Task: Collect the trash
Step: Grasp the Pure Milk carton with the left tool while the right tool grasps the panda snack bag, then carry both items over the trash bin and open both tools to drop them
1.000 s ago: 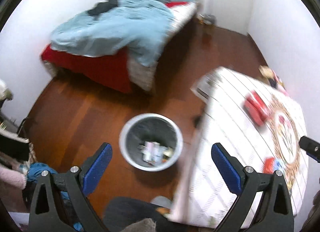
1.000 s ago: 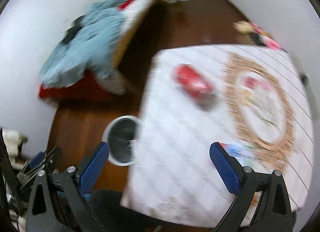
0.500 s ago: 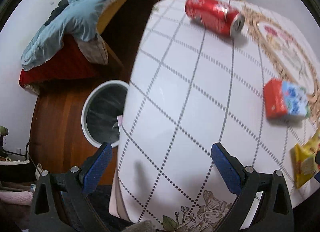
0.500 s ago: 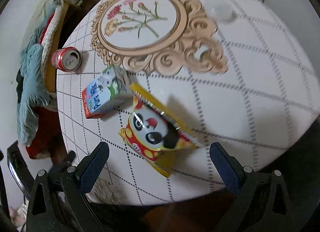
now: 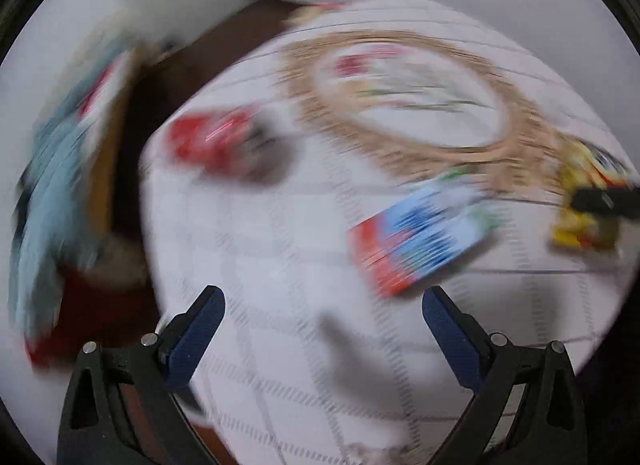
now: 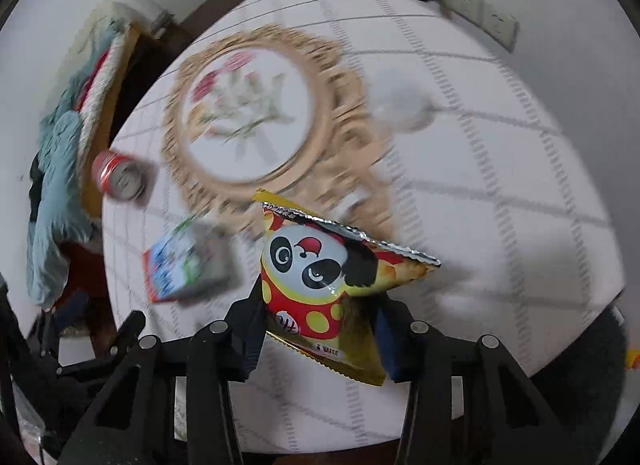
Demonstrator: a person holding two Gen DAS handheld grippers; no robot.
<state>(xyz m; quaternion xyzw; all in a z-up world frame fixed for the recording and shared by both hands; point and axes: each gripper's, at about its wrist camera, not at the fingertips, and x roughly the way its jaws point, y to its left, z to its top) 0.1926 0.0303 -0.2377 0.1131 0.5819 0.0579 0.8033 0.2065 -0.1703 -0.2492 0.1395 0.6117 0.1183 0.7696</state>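
On the round table (image 6: pixel 500 193), my right gripper (image 6: pixel 320 329) is closing its jaws around the panda snack bag (image 6: pixel 320 277); I should pinch it firmly low down before lifting. My left gripper (image 5: pixel 320 321) hangs spread wide, empty, near the milk carton (image 5: pixel 416 233).

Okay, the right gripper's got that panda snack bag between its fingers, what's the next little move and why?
Probably finish closing, then lift. The right gripper straddles the snack bag with its jaws closing, and the bag appears to rest on the table. The left gripper is open, empty.
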